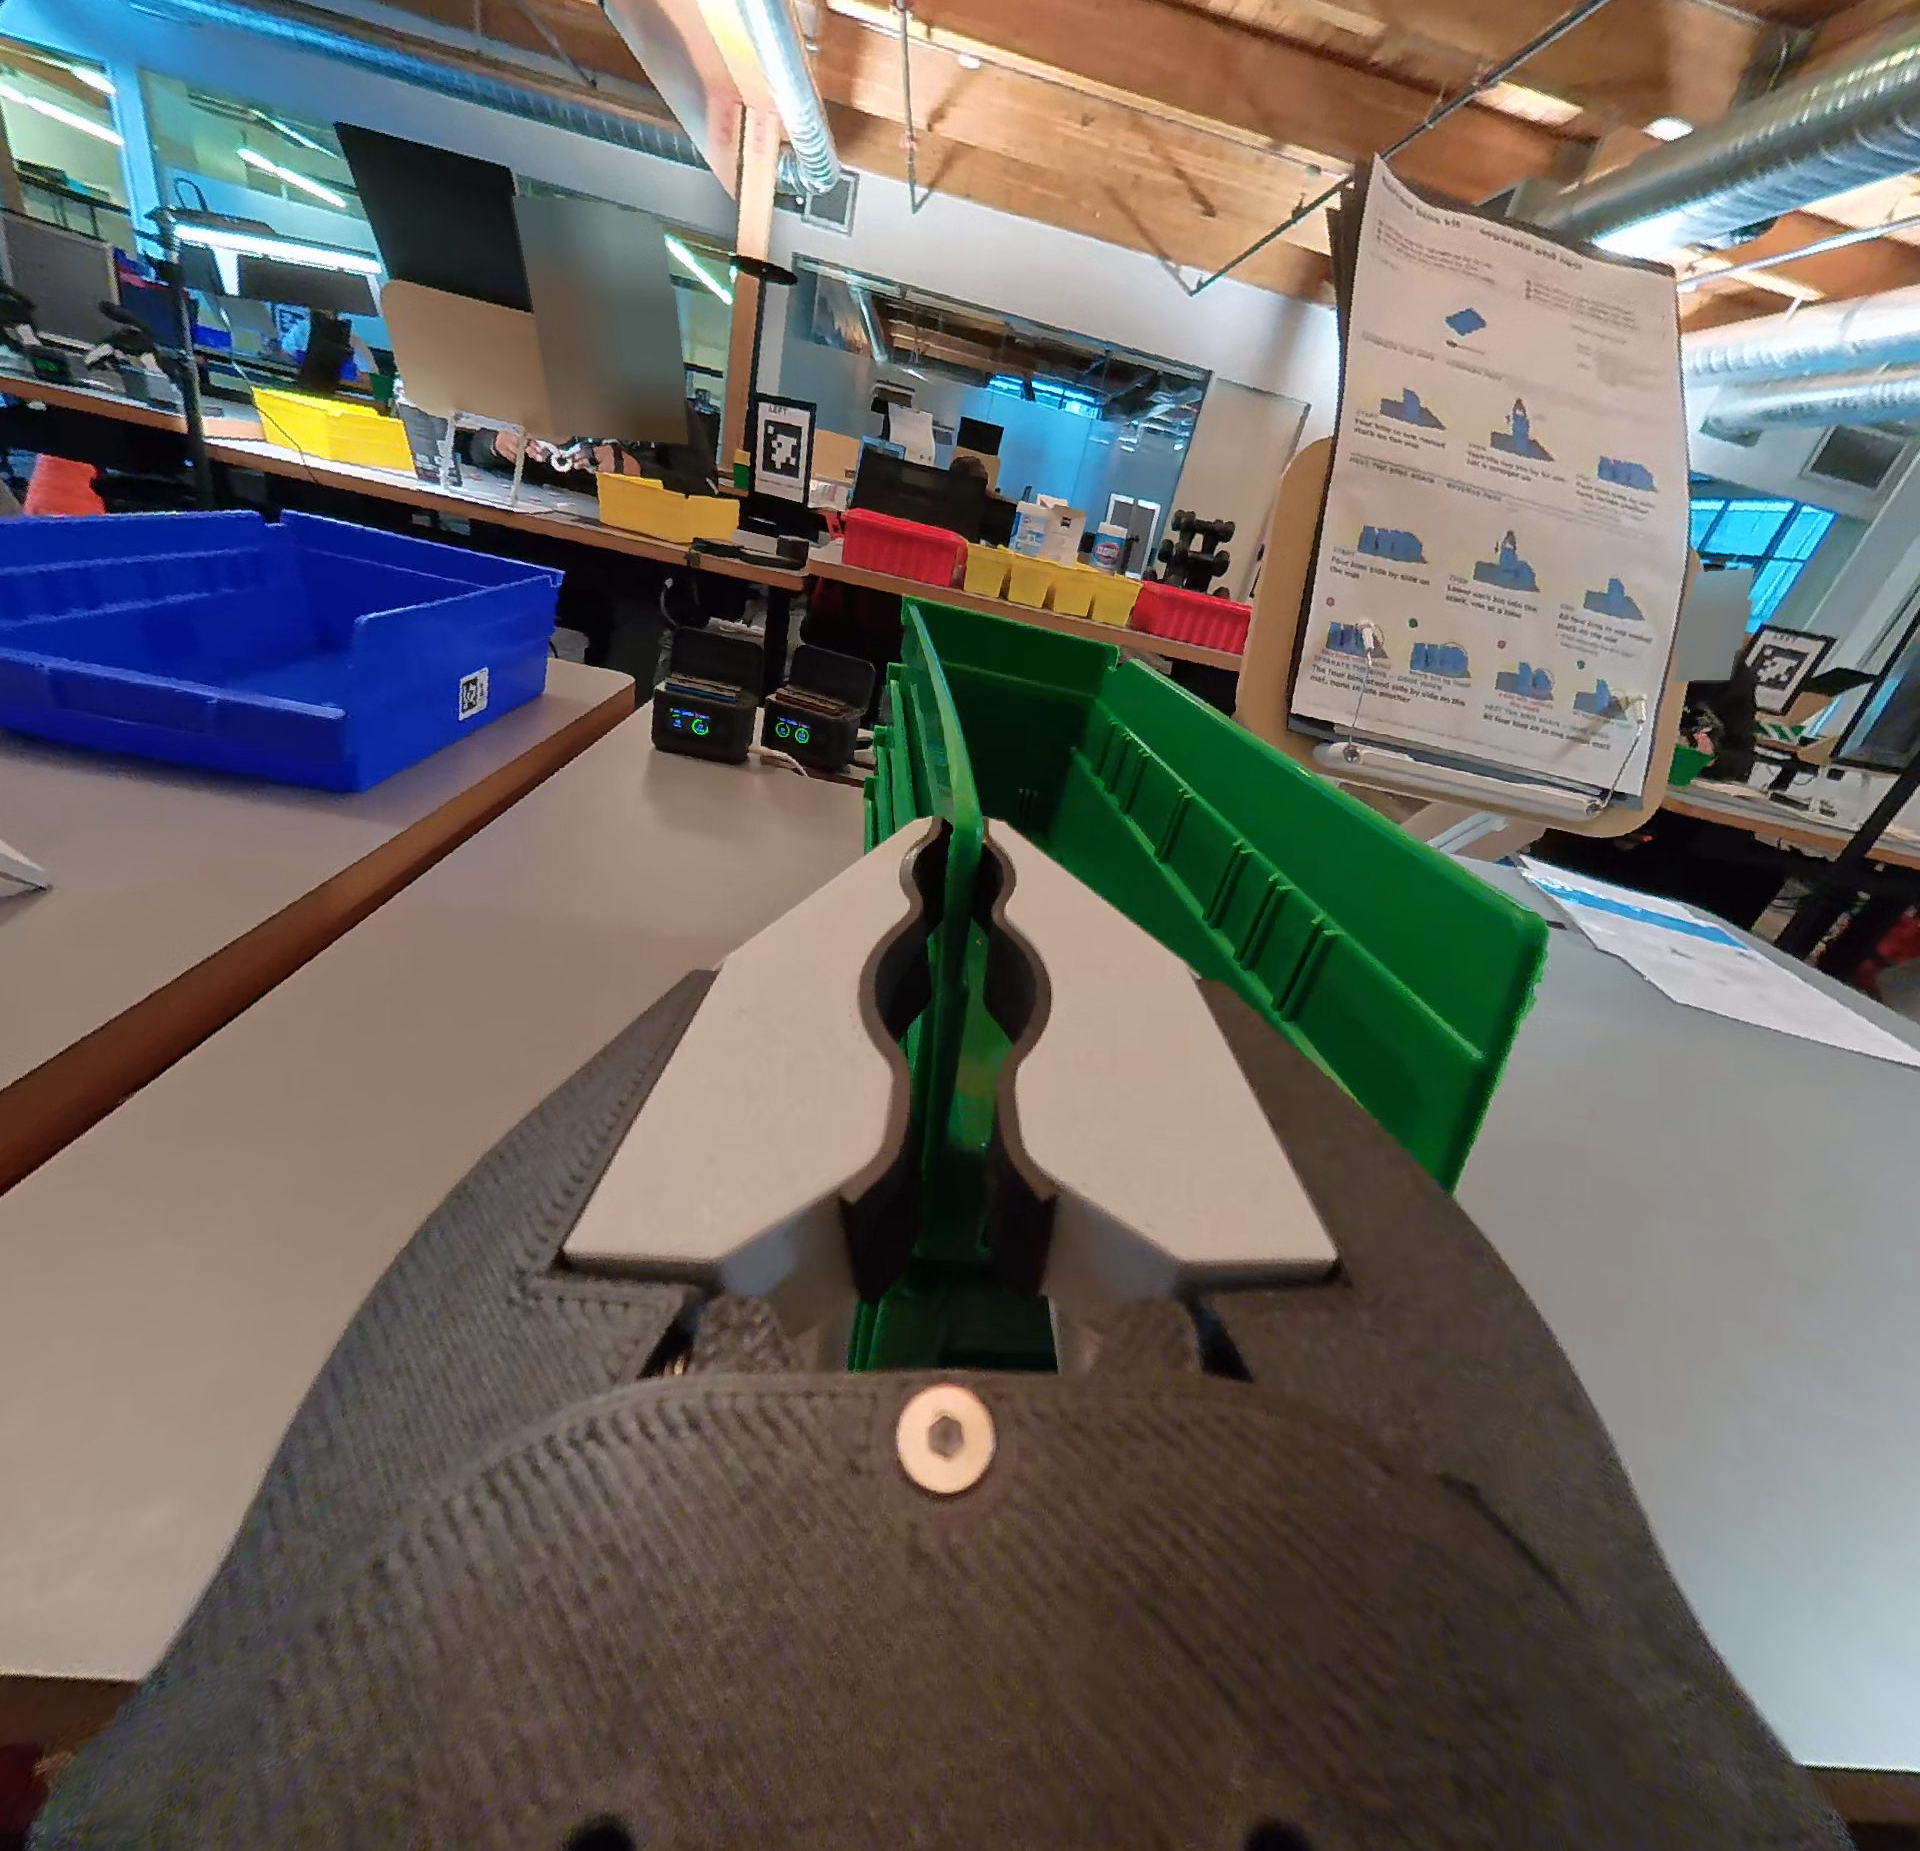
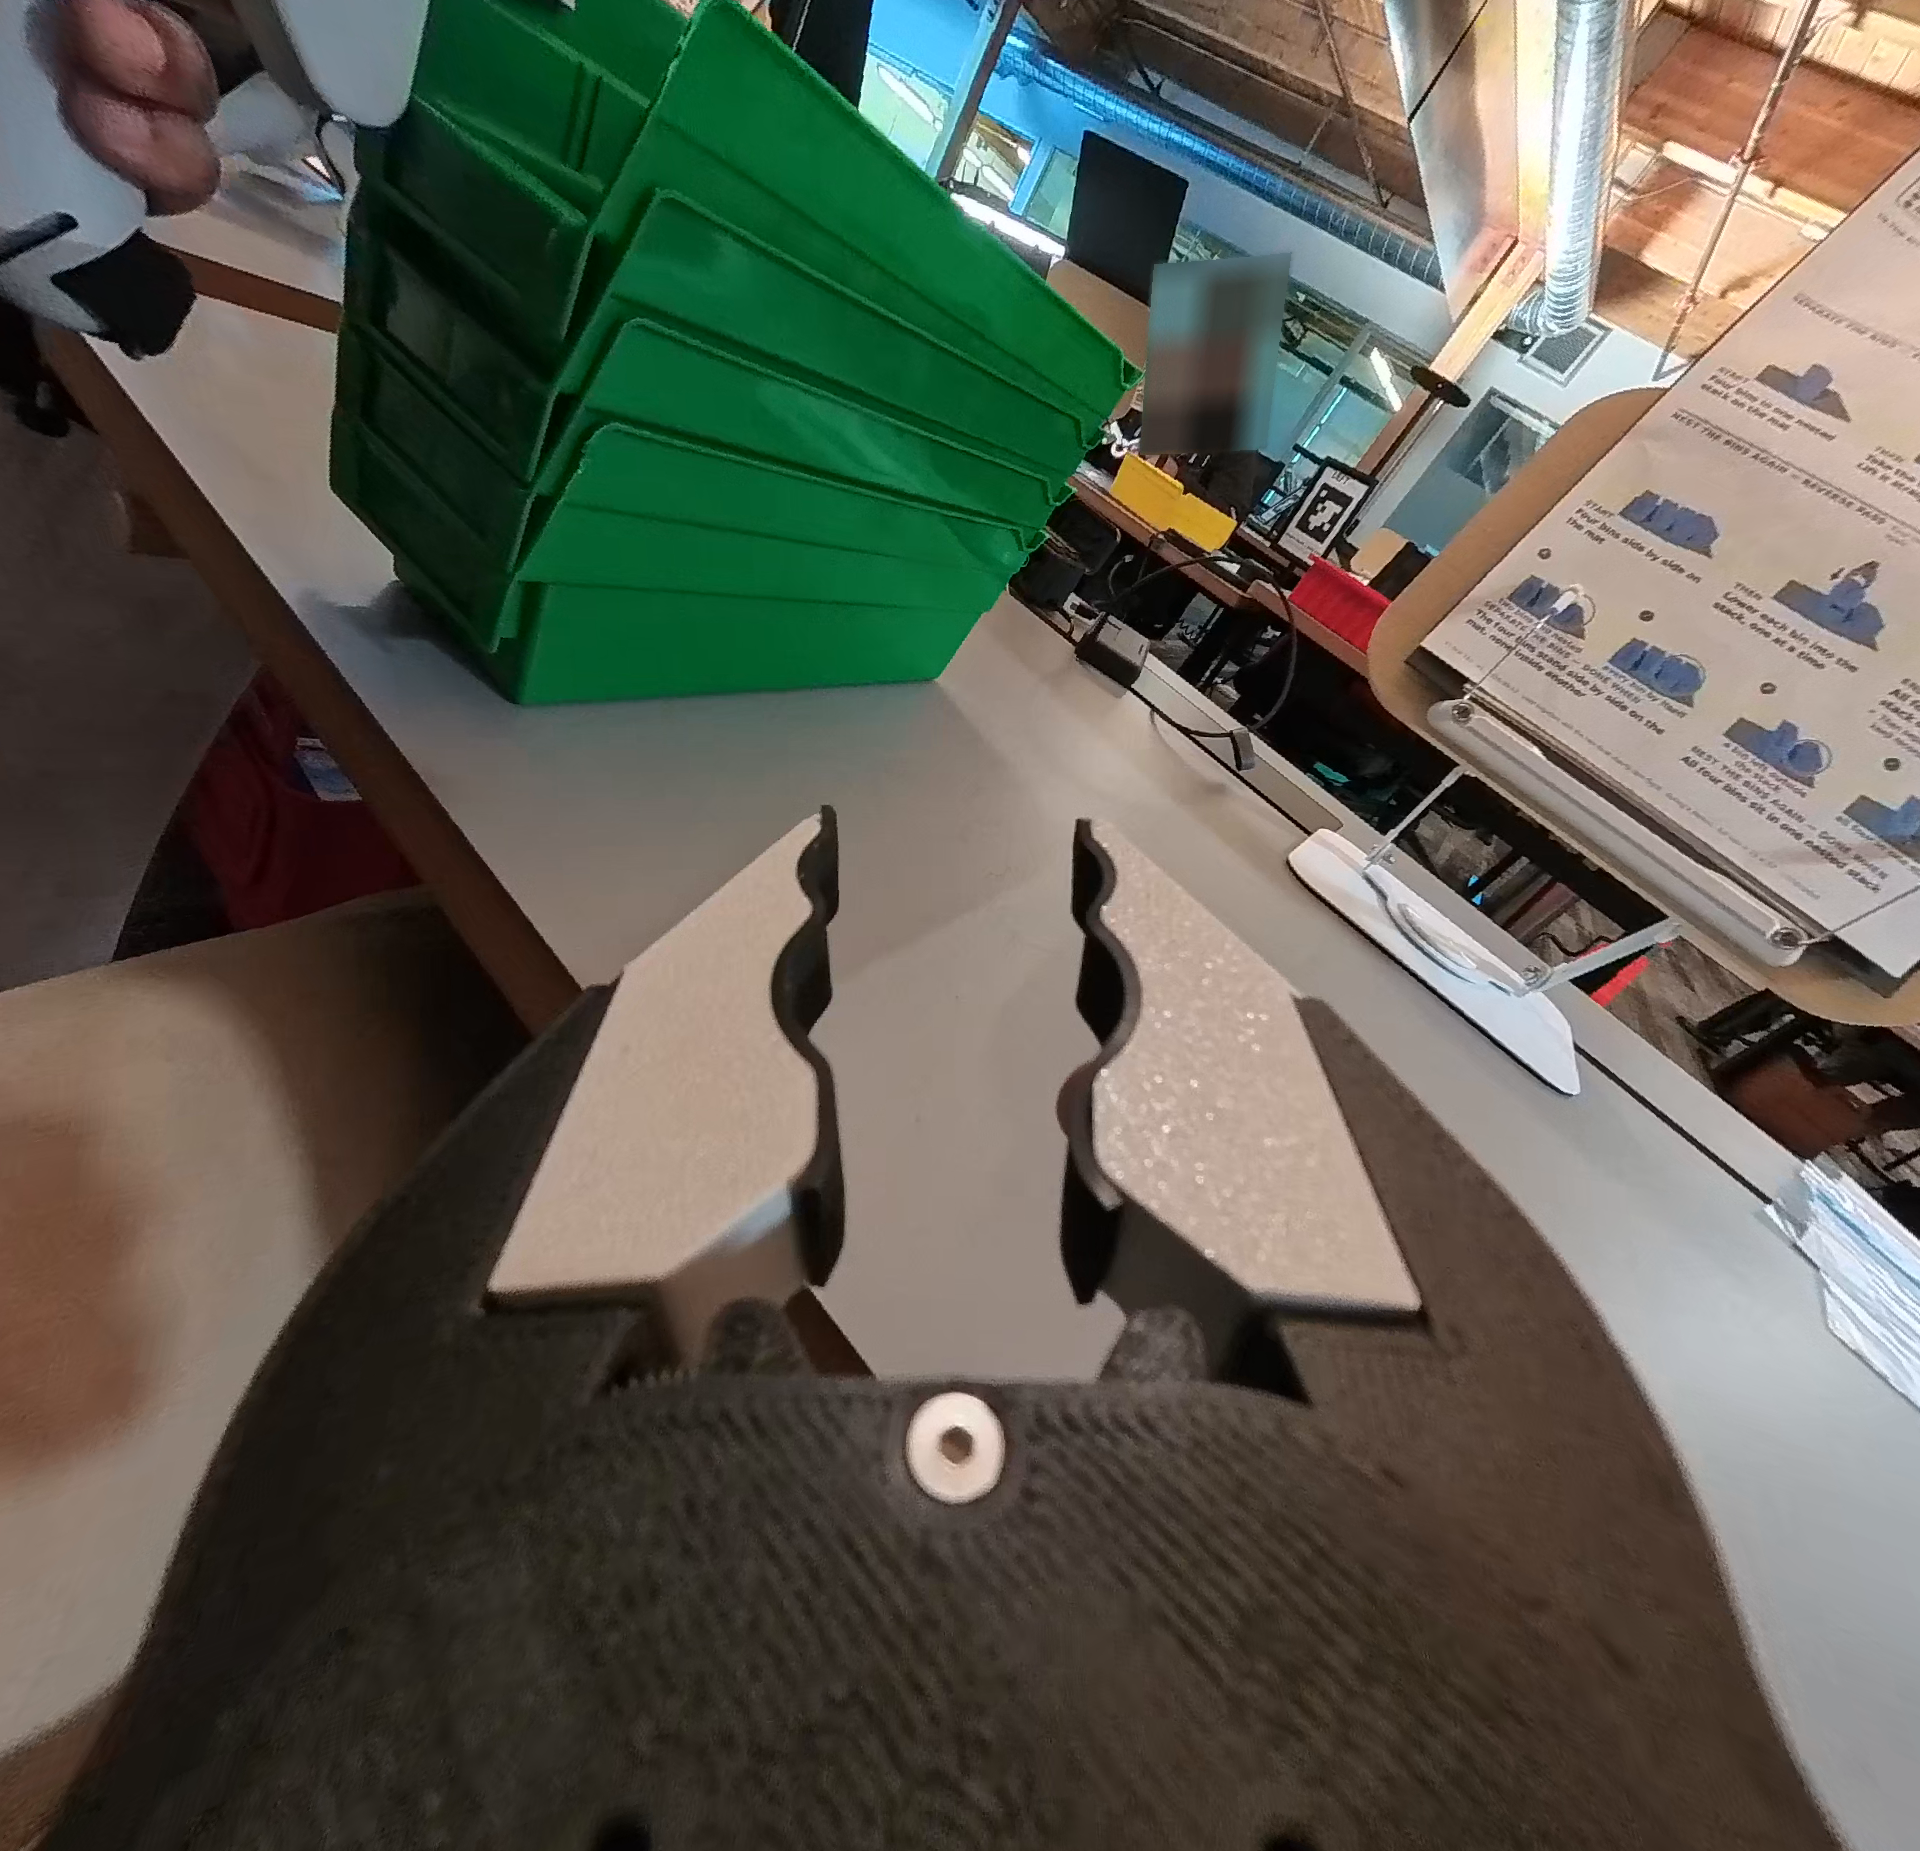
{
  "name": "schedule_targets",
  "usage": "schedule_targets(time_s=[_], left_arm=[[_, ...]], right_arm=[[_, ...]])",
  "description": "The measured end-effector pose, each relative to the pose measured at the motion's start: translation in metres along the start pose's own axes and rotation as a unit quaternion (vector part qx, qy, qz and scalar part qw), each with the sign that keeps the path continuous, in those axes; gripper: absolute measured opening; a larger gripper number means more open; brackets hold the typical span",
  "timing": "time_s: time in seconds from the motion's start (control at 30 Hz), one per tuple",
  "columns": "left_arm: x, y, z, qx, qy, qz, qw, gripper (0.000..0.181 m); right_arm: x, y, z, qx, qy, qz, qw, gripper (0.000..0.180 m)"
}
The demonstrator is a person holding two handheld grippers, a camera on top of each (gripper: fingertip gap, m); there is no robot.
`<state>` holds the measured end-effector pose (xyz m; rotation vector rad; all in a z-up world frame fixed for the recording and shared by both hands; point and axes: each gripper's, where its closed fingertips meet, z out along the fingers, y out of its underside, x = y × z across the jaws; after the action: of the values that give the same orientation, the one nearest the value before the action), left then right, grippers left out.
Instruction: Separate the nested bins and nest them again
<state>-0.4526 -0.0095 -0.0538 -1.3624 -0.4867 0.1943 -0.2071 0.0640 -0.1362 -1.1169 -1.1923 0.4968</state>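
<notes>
So at this point my left gripper (image 1: 961,845) was clamped tight on the side wall of the top green bin (image 1: 1195,866), jaws closed down to just the thickness of that plastic rim, nothing else in them. The right gripper (image 2: 954,845) was empty, jaws parted to a moderate gap, hovering over bare grey table (image 2: 935,762) a fair way short of the stack of green bins (image 2: 727,513). From the right wrist view the stack sat near the table's left edge with the top bin tipped up at the end I was holding, while the ones under it fanned out a bit — so they weren't sitting flat in each other. My worry from here: those bins looked wedged together, and pulling up on one wall alone could have dragged the second bin along or lifted the whole stack, since nothing was pinning the lower ones down. The one-sided pinch on a thin rim could also have slipped or twisted — smooth plastic. And being that close to the table edge, a jerk when it popped free could have shoved the stack off.
</notes>
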Motion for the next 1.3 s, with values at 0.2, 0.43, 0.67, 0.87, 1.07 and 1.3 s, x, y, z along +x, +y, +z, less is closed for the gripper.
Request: schedule_targets(time_s=[0.2, 0.43, 0.67, 0.87, 1.07, 1.3], left_arm=[[0.001, -0.003, 0.000, 0.007, 0.010, -0.024, 1.000, 0.000], [0.006, -0.020, -0.004, 0.044, 0.032, -0.035, 0.998, 0.001], [0.027, -0.071, -0.021, 0.108, 0.064, -0.017, 0.992, 0.000], [0.077, -0.086, -0.033, 0.125, 0.089, -0.006, 0.988, 0.000], [0.160, -0.059, -0.041, 0.101, 0.136, 0.044, 0.985, 0.000], [0.224, -0.010, -0.055, 0.086, 0.189, 0.063, 0.976, 0.000]], right_arm=[[0.000, 0.000, 0.000, 0.000, 0.000, 0.000, 1.000, 0.044], [0.000, 0.000, 0.000, 0.000, 0.000, 0.000, 1.000, 0.044], [0.002, -0.001, 0.000, 0.003, 0.002, 0.007, 1.000, 0.044], [-0.001, -0.045, -0.020, 0.085, -0.035, 0.126, 0.988, 0.046], [0.003, -0.087, -0.040, 0.125, -0.051, 0.230, 0.964, 0.065], [0.041, -0.087, -0.053, 0.134, 0.025, 0.274, 0.952, 0.055]])
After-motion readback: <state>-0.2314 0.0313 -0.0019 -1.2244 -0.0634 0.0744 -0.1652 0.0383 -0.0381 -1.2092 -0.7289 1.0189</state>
